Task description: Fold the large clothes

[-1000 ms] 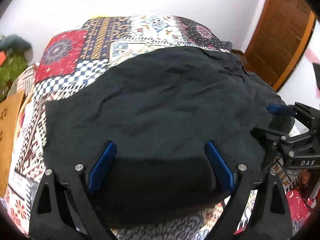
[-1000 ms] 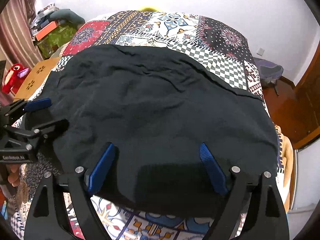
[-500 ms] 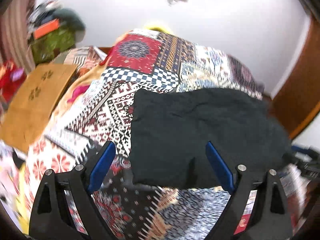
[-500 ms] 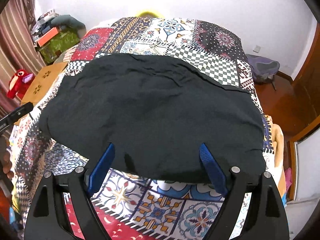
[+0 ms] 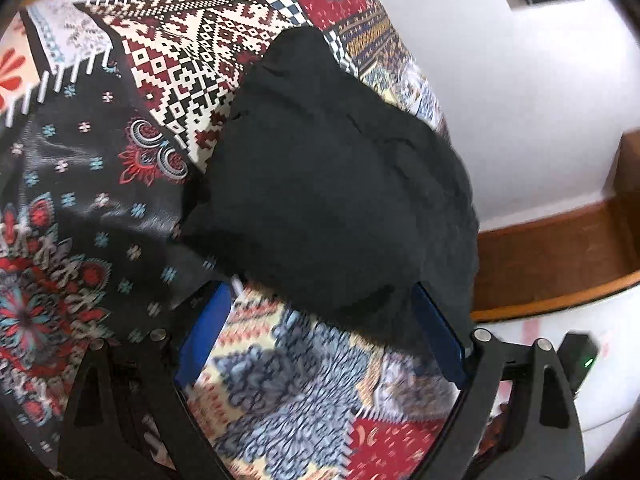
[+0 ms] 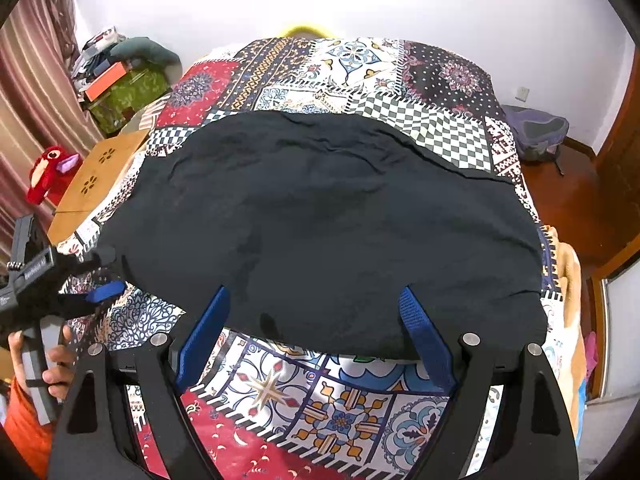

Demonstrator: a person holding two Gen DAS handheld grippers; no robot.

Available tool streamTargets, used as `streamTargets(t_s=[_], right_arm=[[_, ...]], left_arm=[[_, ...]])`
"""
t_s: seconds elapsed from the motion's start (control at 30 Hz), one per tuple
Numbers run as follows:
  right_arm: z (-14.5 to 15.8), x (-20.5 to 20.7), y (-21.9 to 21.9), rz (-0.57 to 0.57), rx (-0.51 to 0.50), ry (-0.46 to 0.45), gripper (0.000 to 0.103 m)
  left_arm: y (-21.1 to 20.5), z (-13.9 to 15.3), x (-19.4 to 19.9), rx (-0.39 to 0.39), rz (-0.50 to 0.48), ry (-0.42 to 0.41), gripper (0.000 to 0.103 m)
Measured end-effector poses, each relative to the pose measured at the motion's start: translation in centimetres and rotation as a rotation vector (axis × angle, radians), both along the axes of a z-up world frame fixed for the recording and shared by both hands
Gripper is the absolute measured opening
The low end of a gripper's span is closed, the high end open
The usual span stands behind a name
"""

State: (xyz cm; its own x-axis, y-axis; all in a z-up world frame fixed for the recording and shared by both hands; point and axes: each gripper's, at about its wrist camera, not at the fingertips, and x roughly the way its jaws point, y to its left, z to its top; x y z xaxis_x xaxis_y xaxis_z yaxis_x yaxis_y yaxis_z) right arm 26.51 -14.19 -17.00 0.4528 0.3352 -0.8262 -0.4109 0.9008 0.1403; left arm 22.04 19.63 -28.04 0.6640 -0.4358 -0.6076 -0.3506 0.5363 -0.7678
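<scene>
1. The dark garment lies spread flat on the patchwork bedspread, its near hem just short of the bed's near edge. It covers the middle of the bed and is not held by either tool.

2. The left gripper has swung away from the garment's middle. A second ago its view looked squarely across the cloth; now the view is rolled hard over and looks at the garment's left near corner, with the bedspread filling the left of the picture. Some blur is present.

3. The left gripper's fingers stand wide apart, as before. Nothing is between the pads; the corner of the cloth sits just ahead of them, near the right-hand finger. Whether that finger touches the cloth cannot be told.

4. In the right wrist view the left gripper appears at the garment's left edge, held by the person's hand, with an orange sleeve below.

5. The right gripper has drawn back slightly: more bedspread now shows under it than a second ago. Its fingers are wide apart and empty, above the near hem.

6. Judgement: no fold is visibly under way. The left tool's repositioning suggests a corner pinch is being prepared; the right tool appears to wait for its matching hold.
</scene>
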Motion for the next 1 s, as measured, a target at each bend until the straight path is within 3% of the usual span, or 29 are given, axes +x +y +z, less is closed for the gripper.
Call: streamTargets(t_s=[0.1, 0.23, 0.43, 0.57, 0.7, 0.83, 1.0], right_arm=[[-0.6, 0.6, 0.0, -0.011, 0.018, 0.019, 0.084], [-1.3, 1.3, 0.1, -0.028, 0.063, 0.058, 0.084], [-1.6, 1.7, 0.6, -0.048, 0.079, 0.072, 0.084], [-0.9, 1.5, 0.9, -0.057, 0.069, 0.055, 0.084], [0.5, 1.3, 1.1, -0.067, 0.058, 0.027, 0.084], [2.7, 0.7, 2.0, -0.070, 0.083, -0.013, 0.085], [4.3, 0.3, 5.5, -0.028, 0.105, -0.036, 0.085]], left_arm=[[0.8, -1.1, 1.5, -0.138, 0.004, -0.048, 0.091], [1.4, -2.2, 3.5, -0.176, 0.065, -0.046, 0.091], [-0.7, -0.6, 5.7, -0.006, 0.141, 0.022, 0.091], [-2.0, 0.6, 6.7, 0.113, 0.235, 0.102, 0.066], [-3.1, 2.6, 6.7, 0.212, 0.237, 0.063, 0.055], [-1.5, 4.0, 4.8, 0.224, 0.268, 0.023, 0.051], [0.9, 8.3, 0.7, 0.333, 0.325, -0.070, 0.049]])
